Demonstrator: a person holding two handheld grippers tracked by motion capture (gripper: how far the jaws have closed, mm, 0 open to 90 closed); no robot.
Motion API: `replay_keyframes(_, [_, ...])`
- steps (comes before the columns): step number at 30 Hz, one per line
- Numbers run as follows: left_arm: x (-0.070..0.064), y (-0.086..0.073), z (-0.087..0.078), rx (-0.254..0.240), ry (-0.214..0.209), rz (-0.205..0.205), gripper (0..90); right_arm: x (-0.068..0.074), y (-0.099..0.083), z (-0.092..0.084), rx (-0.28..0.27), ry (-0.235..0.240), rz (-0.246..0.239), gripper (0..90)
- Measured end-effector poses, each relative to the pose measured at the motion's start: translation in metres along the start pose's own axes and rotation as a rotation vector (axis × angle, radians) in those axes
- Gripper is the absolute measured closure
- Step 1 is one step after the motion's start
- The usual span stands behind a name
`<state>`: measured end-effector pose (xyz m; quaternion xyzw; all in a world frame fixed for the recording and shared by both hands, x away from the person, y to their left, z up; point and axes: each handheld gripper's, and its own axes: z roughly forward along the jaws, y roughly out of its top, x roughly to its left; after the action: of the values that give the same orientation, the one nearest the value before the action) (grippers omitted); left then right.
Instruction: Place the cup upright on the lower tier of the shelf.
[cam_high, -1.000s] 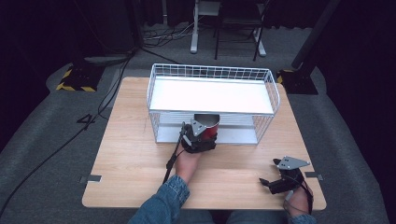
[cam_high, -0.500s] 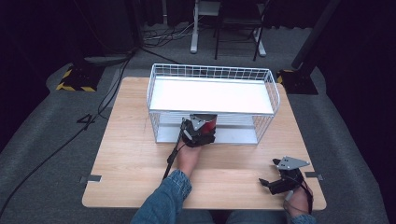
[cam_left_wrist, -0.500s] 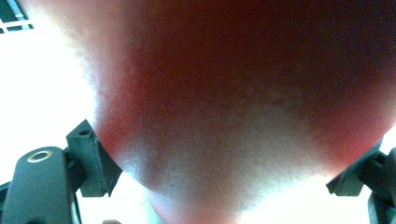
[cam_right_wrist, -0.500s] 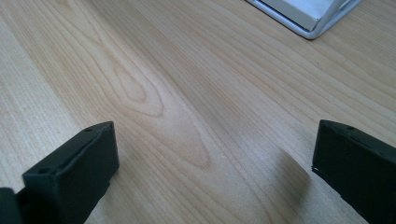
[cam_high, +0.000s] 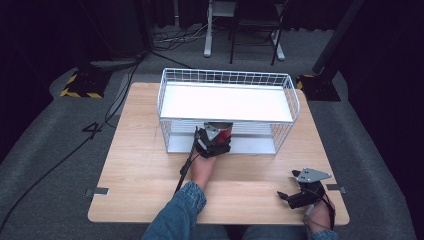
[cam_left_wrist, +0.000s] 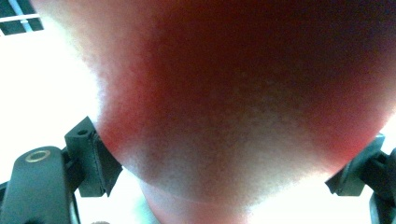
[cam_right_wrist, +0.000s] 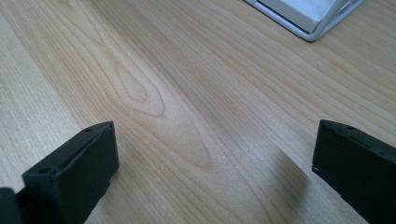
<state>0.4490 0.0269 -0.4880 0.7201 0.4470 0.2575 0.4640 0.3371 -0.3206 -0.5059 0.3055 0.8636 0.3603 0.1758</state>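
Left gripper had its jaws spread wide around one red rounded object, pads at both flanks; contact looked made, though a firm clamp couldn't be confirmed because the object sat blurred right against the lens. The object sat at the front opening of the white wire rack, at its lower tier, under the top shelf. It read as a rigid, smooth can or cup, so probably light and a bit slippery; my call was to grip across the mid-body, squarely, not near the rim. Right gripper rested well off the rack's front-right corner on the wooden table, jaws wide apart and holding nothing, bare wood between them. Count: one red object, one rack with two tiers, two grippers, one table.
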Motion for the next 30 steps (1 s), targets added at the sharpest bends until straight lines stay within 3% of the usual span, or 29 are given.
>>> replay_keyframes(1, [0.000, 0.000, 0.000, 0.001, 0.000, -0.010, 15.8, 0.000, 0.000, 0.000, 0.000, 0.000, 0.000, 0.8])
replay_keyframes(2, [0.002, 0.001, 0.002, 0.004, -0.058, 0.005, 15.7, 0.000, 0.000, 0.000, 0.000, 0.000, 0.001, 0.8])
replay_keyframes(4, [0.000, 0.001, 0.001, 0.000, 0.001, -0.005, 15.4, 0.000, 0.000, 0.000, -0.001, 0.000, 0.001, 0.8])
replay_keyframes(5, [0.000, 0.001, 0.001, 0.000, 0.001, -0.005, 15.4, 0.000, 0.000, 0.000, -0.001, 0.000, 0.001, 0.8])
replay_keyframes(6, [0.000, 0.001, 0.001, 0.002, -0.017, 0.016, 15.2, 0.000, 0.000, 0.000, 0.000, 0.000, 0.000, 0.8])
replay_keyframes(10, [0.001, 0.000, 0.001, 0.018, -0.014, 0.032, 12.7, 0.000, 0.000, 0.000, 0.001, 0.000, 0.000, 0.8])
replay_keyframes(12, [0.002, 0.000, 0.001, 0.019, -0.028, 0.029, 0.0, 0.000, 0.000, 0.000, 0.000, 0.000, -0.002, 0.8])
replay_keyframes(15, [0.003, 0.000, 0.000, 0.011, -0.040, 0.036, 0.0, 0.000, 0.000, 0.000, 0.000, 0.002, -0.003, 0.8])
replay_keyframes(16, [0.003, 0.000, -0.001, 0.006, -0.065, 0.048, 0.0, 0.000, 0.000, 0.000, 0.000, 0.002, -0.003, 0.8])
replay_keyframes(20, [0.001, 0.001, -0.004, -0.003, -0.063, 0.044, 0.0, 0.000, 0.000, 0.000, 0.001, 0.003, -0.003, 0.8])
replay_keyframes(23, [0.001, 0.000, -0.007, 0.008, -0.083, 0.045, 0.0, 0.000, 0.000, 0.000, 0.000, 0.004, 0.001, 0.8])
replay_keyframes(30, [0.010, -0.005, -0.023, -0.007, -0.117, 0.008, 0.0, -0.001, 0.000, 0.001, 0.005, 0.012, 0.004, 0.8])
